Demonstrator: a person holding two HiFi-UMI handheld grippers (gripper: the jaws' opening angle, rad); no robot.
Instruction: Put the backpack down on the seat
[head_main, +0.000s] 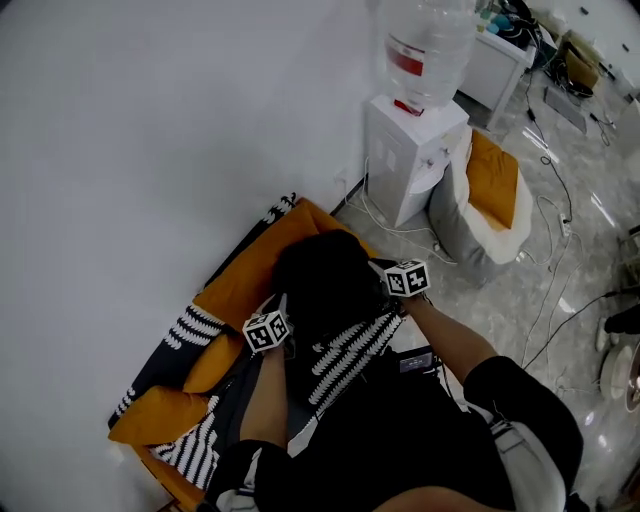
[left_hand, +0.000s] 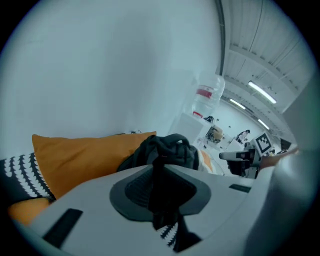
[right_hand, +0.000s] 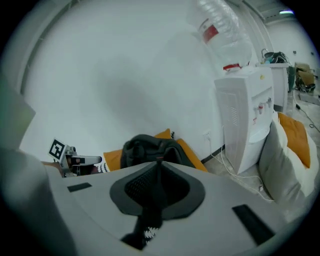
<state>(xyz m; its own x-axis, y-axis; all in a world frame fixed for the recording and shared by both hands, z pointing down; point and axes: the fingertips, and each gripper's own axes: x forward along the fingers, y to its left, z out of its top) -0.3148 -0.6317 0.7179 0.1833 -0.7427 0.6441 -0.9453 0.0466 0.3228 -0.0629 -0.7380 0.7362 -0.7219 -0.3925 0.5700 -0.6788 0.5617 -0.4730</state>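
Just ahead of both pairs of jaws sits the black backpack (head_main: 320, 285); it rests on the orange seat (head_main: 250, 275), and I think it is down where it should be. The left gripper (head_main: 282, 325) is close by one side of the bag; the right gripper (head_main: 393, 287) is close by the other side. The left jaws are a little way apart with nothing in them; stripes show through the gap. The right jaws are almost together; they hold nothing too.

What could go wrong? The bag looks soft and lumpy, and nothing holds it; it may flop toward the jaws and slide off the front of the seat. A loose strap could also hook on a jaw tip so close by; a hand pulling away would then drag the bag along. The water cooler (head_main: 410, 150) stands beyond the right jaws, well apart; I do not think it is in danger.
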